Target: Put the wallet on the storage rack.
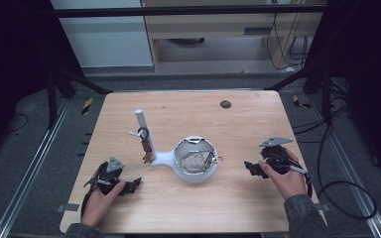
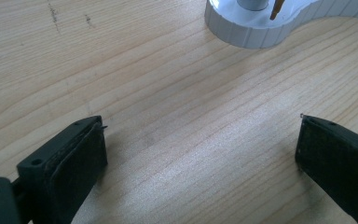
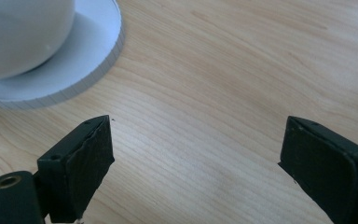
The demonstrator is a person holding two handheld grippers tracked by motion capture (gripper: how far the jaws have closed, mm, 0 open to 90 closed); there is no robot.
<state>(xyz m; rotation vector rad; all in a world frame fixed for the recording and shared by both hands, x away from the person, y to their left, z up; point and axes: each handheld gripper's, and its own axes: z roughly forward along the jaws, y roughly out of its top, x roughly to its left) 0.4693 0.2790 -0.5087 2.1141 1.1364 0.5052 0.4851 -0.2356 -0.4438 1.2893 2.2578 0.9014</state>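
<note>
A white stand point(image 1: 159, 158) sits mid-table, with an upright post point(image 1: 143, 125) bearing small pegs and a brownish ornament point(image 1: 146, 147) hanging from it. Joined to it is a white bowl point(image 1: 195, 159) with a pale pouch and metal bits inside. My left gripper point(image 1: 135, 184) rests low on the table at the front left, open, nothing between its fingers point(image 2: 77, 154); the stand's ribbed base point(image 2: 247, 32) lies ahead of it. My right gripper point(image 1: 250, 168) is open just right of the bowl, its fingers point(image 3: 86, 158) apart over bare wood, the bowl point(image 3: 23, 32) at upper left.
The wooden table point(image 1: 238, 203) has a dark round hole point(image 1: 225, 104) near its far edge. Black frame posts stand at both far corners, and cables lie on the floor to the right. The front half of the table is bare wood.
</note>
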